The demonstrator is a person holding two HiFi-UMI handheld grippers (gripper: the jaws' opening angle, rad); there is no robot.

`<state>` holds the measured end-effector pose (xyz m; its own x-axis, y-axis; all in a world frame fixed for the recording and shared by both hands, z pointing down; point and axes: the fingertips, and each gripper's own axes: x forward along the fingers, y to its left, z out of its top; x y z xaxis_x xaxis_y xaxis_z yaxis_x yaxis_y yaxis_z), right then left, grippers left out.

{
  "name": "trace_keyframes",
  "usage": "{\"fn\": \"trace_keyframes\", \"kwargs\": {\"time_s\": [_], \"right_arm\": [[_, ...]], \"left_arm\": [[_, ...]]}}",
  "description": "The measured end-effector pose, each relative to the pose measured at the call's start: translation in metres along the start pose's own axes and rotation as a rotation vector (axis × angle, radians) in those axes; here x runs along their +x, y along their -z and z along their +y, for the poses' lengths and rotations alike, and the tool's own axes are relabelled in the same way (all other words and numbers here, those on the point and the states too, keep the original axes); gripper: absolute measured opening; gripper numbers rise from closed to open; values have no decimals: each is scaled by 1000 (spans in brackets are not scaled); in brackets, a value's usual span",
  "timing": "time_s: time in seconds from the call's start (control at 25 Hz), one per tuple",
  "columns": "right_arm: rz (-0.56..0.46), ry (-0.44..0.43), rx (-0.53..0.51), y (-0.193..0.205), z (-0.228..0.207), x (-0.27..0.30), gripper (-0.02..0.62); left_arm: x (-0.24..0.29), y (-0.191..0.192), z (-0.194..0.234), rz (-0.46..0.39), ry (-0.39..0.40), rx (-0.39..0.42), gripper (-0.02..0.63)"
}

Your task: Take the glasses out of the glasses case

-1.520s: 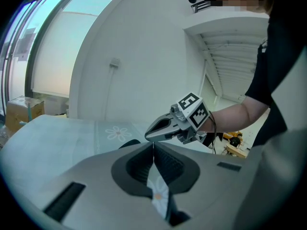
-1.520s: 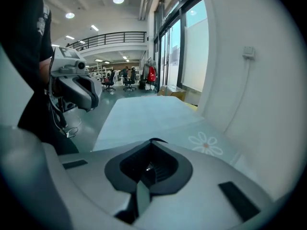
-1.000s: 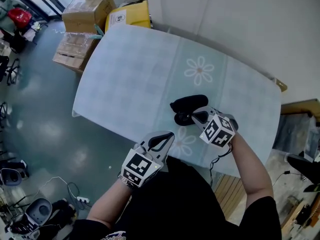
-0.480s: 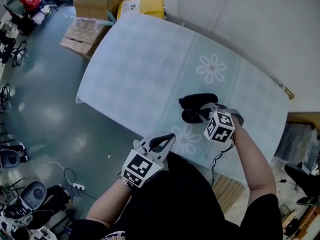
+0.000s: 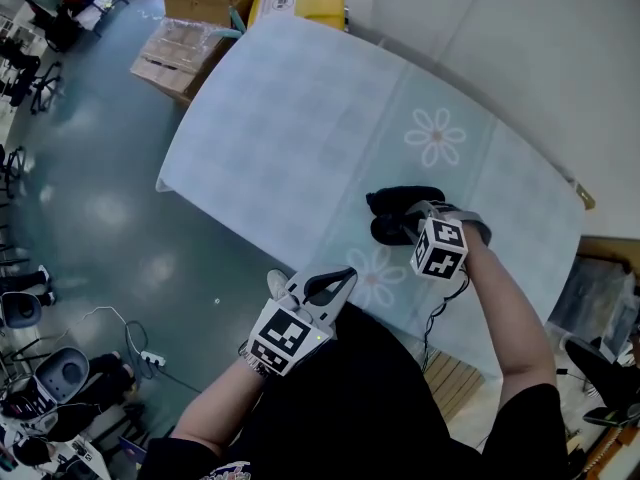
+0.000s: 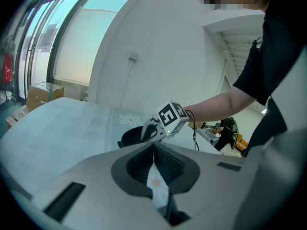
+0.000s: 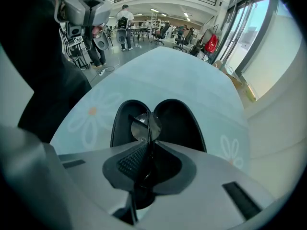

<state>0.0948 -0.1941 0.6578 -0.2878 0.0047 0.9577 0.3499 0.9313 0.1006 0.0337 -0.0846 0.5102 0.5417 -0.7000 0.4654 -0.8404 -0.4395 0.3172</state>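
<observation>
A black glasses case (image 5: 398,201) lies open on the pale flowered tablecloth (image 5: 300,138), its two halves spread apart (image 7: 178,121). My right gripper (image 5: 407,228) is over the case, shut on a pair of thin dark-framed glasses (image 7: 140,127). One round lens shows just past the jaw tips (image 7: 149,140), above the case's left half. The glasses are hidden in the head view. My left gripper (image 5: 341,275) hangs at the table's near edge, shut with nothing in it (image 6: 153,145). From the left gripper view the right gripper (image 6: 146,132) and case (image 6: 128,137) sit just ahead.
Cardboard boxes (image 5: 172,50) and a yellow box (image 5: 300,3) stand on the floor past the table's far left corner. A white wall runs along the table's far side. Chairs and people (image 7: 125,20) are in the hall beyond the table.
The head view has shifted, so the table sits a bit lower and to the right in the picture. The right gripper stays at the open case; the left gripper has barely moved.
</observation>
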Motion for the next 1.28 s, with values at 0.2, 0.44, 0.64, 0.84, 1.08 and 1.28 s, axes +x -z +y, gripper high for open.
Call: {"fn": "trace_keyframes", "kwargs": {"time_s": [0.2,0.44,0.64,0.84,1.08,1.28], "right_arm": [[13,-32,-5,0,-3,5,57],[4,-86,39,-1,-3,8,55],[14,-115,50,-1,-3,8,52],[21,-80,49,-2,-5,8,44],[25,-22,65,-3,-3,7,27],[11,48,134,-1,-7,-5,26]], "left_arm": [[-2,2,0,8,-5,-6,29],[-7,7,0,18,-6,-5,29],[-10,8,1,16,-6,-2,29],[-15,8,5,13,5,-7,29],[-18,4,11,18,30,21,29],[-25,-4,13,12,58,53,29]]}}
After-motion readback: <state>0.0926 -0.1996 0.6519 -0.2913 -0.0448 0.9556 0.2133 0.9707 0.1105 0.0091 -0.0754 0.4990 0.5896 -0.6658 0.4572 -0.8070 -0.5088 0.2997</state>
